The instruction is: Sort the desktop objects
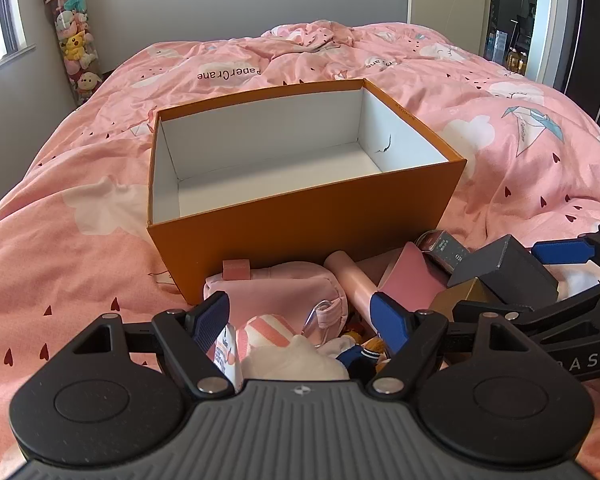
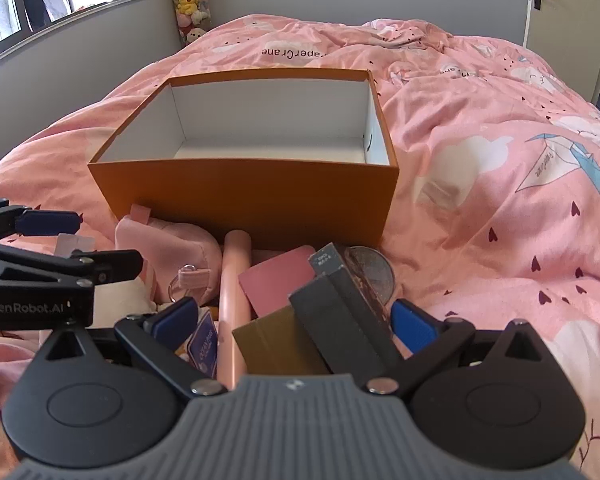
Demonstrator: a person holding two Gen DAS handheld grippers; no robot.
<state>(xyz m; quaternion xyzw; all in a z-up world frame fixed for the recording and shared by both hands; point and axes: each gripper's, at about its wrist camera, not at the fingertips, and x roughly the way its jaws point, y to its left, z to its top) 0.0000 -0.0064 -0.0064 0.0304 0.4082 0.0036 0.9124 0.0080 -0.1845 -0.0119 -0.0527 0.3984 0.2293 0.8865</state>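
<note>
Orange cardboard box (image 1: 300,236) sits mid-frame on the pink duvet (image 1: 80,184), its white inside bare. Below it a clutter is half hidden by both grippers: pink pouch (image 1: 276,292), grey carton (image 2: 340,320). Only the right view shows a round tin (image 2: 374,274). Left gripper (image 1: 304,320) and right gripper (image 2: 296,326) gape, grasping nothing.

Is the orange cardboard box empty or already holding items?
Empty: the orange cardboard box shows only bare white floor and walls in both views.
</note>
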